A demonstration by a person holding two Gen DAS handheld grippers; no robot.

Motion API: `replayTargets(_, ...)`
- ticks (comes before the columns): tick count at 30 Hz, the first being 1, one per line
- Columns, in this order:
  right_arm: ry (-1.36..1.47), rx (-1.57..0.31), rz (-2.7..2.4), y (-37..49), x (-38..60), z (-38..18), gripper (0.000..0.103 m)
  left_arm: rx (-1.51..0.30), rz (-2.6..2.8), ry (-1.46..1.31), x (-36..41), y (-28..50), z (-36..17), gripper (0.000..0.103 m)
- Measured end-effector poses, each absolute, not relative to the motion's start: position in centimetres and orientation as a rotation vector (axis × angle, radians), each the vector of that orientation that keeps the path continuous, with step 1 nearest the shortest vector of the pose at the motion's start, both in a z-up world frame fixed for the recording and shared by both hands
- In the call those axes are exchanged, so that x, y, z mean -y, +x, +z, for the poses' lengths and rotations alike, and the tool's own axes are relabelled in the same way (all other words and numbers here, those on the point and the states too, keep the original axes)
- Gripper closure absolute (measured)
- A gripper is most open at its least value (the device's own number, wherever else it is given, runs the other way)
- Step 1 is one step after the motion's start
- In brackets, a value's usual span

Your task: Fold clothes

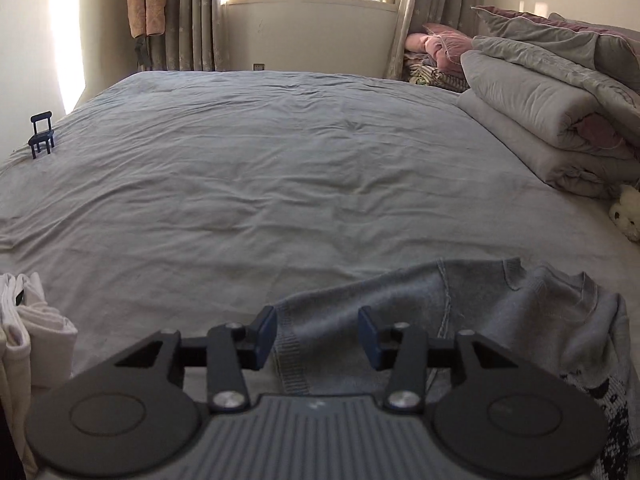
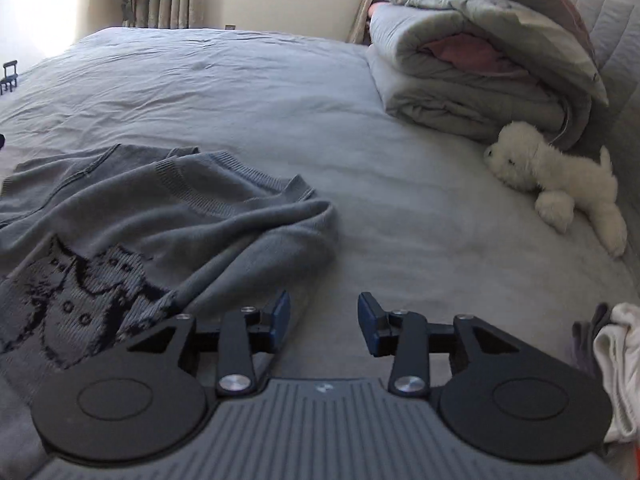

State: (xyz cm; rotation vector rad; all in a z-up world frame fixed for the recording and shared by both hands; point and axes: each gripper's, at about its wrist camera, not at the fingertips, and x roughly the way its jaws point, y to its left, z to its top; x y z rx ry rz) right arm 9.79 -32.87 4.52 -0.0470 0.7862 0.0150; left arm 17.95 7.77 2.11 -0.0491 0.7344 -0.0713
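sweater (image 2: pixel 168 216) crumpled, left half of right view, long axis left-right | left gripper (image 1: pixel 317 330) part-open over ribbed hem, nothing pinched | right gripper (image 2: pixel 324 322) part-open, empty, sweater to its left | left nearer

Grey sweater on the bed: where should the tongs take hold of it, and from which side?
Grip the grey sweater by its ribbed hem, coming from the near edge of the bed. That edge lies flat and exposed between the open left tongs; the right tongs could take the bunched side fold.
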Motion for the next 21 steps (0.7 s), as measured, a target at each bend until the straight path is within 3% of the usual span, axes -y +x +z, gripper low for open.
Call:
replayTargets(4, 0.168, -0.853, 0.183, 5.7, 31.8, 2.0, 0.061, -0.820, -0.038, -0.197, -10.4, 15.3, 0.1, 0.053)
replayTargets(7, 0.045, -0.875, 0.193, 4.8, 29.3, -0.2, 0.061, -0.850, -0.055, -0.226, -10.7, 13.1, -1.2, 0.052)
replayTargets(9, -0.034, -0.875, 0.177, 5.0, 28.4, -2.0, 0.070, -0.844, -0.071, -0.204, -10.4, 12.2, -2.1, 0.050)
replayTargets(10, -0.059, -0.871, 0.168, 5.1, 28.1, -2.3, 0.091, -0.840, -0.068, -0.199, -10.4, 12.2, -2.4, 0.049)
replayTargets(11, -0.058, -0.859, 0.156, 5.4, 28.2, -1.7, 0.094, -0.838, -0.065, -0.197, -10.4, 12.2, -2.8, 0.048)
replayTargets(21, -0.138, -0.591, -0.372, 7.0, 36.7, 0.6, 0.098, -0.834, -0.079, -0.226, -10.7, 12.9, -3.5, 0.043)
